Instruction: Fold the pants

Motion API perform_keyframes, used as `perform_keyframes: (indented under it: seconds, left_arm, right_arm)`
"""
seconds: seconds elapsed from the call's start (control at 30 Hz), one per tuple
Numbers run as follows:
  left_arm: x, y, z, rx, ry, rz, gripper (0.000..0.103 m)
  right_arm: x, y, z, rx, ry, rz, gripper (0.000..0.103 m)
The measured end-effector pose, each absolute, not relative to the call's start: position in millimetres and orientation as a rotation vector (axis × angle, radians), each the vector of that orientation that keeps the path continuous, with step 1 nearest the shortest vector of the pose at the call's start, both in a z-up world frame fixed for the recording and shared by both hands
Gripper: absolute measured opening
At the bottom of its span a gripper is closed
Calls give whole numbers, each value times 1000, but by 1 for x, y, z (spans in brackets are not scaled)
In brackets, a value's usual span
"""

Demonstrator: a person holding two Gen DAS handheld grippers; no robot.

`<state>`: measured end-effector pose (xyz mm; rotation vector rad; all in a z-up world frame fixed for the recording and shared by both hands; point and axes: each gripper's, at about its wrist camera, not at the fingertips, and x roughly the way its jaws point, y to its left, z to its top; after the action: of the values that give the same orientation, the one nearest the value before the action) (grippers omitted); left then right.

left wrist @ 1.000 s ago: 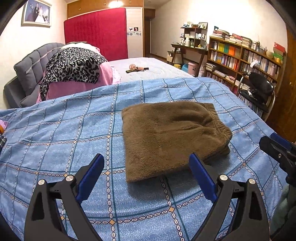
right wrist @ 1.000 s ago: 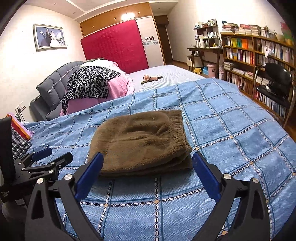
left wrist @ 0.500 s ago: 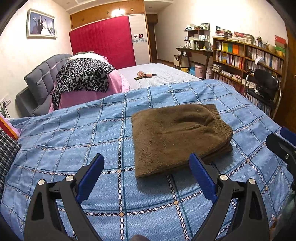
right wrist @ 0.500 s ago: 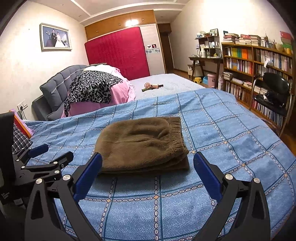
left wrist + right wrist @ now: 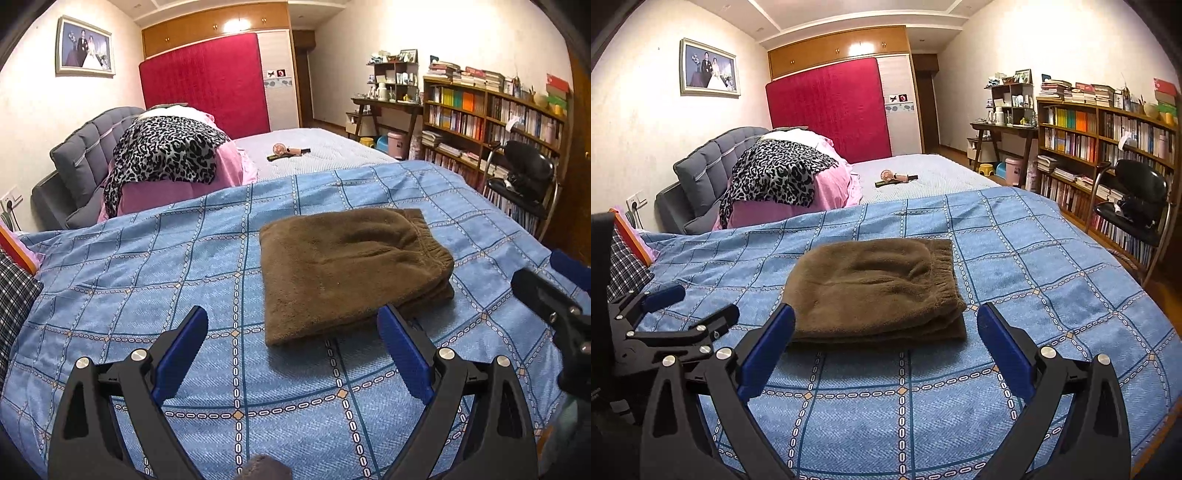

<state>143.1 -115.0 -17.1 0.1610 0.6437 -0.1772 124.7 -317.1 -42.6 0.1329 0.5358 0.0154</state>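
The brown fleece pants (image 5: 347,269) lie folded into a compact stack on the blue checked bedspread (image 5: 147,280), waistband to the right. They also show in the right wrist view (image 5: 875,291). My left gripper (image 5: 291,332) is open and empty, held above the bedspread short of the pants' near edge. My right gripper (image 5: 886,328) is open and empty, also short of the pants. The right gripper shows at the right edge of the left wrist view (image 5: 554,295); the left gripper shows at the left of the right wrist view (image 5: 668,317).
A pink quilt with a leopard-print cloth (image 5: 779,173) lies by the grey headboard (image 5: 701,166). A small fan (image 5: 895,177) lies on the far mattress. Bookshelves (image 5: 1100,147) and a black chair (image 5: 1137,199) stand to the right. Plaid fabric (image 5: 624,269) sits at the left.
Both grippers have drawn back and up from the folded pants, which now look smaller and farther away. The pants have not moved. Both grippers stay open.
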Motion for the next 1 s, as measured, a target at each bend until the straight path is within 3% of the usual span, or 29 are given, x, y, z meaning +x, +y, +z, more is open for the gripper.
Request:
perform_keyframes:
  seconds: [1.0]
  left_arm:
    - [149,-109,-25,153,671,-178,92]
  right_arm:
    - [134,-316,-51,116,556,-8,100]
